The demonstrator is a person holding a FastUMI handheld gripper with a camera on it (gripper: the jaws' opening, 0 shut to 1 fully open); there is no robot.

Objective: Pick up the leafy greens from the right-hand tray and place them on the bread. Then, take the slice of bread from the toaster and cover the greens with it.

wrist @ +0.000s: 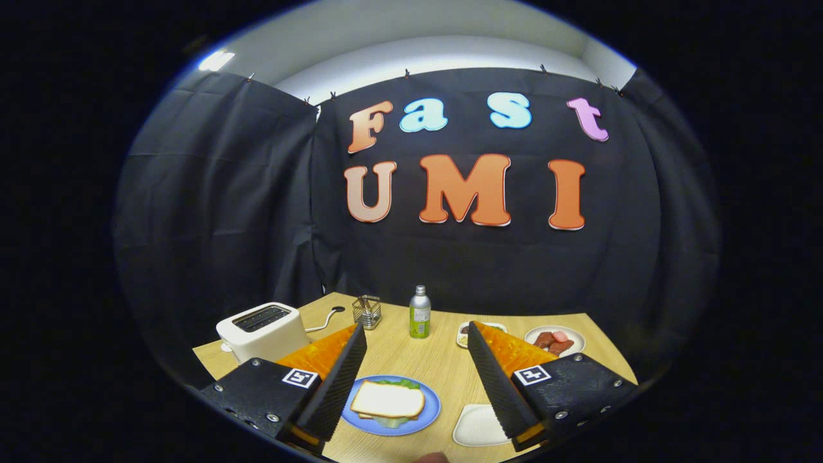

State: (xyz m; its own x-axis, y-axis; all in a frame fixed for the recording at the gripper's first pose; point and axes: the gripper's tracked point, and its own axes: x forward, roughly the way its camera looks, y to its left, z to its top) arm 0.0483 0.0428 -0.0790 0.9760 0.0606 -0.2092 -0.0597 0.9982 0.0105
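Gripper: the gripper (416, 337) hung above the table, fingers wide apart, nothing between them, pressing on nothing.
Left finger: its tip (357, 334) sat near the toaster's right side, over bare wood.
Right finger: its tip (474, 331) sat just in front of the small far dish.
Plate: a blue plate (429, 411) lay on the near table, low between the two fingers and closer to the left one.
Bread: a slice of bread (388, 399) lay flat on top, right there on the plate.
Greens: the greens (402, 383) peeked out from under the bread at its far edge, and again at its near edge. So they were sandwiched, covered by the slice.
Toaster: the white toaster (263, 331) stood at far left, two slots on top, both looking dark; whether anything was inside I could not tell. Its cord (323, 319) trailed off to the right.
Rack: a small wire rack (367, 311) stood beyond the left finger.
Bottle: a silver bottle (420, 312) with a green label stood upright, far middle, beyond the gap between the fingers.
Tray: a white tray (474, 427) lay near, just right of the plate, partly under the right finger.
Meat plate: a white plate (574, 335) with reddish pieces sat at far right.
Small dish: a white dish (462, 334) lay between bottle and meat plate, mostly hidden by the right finger.
Table: light wooden table (411, 360).
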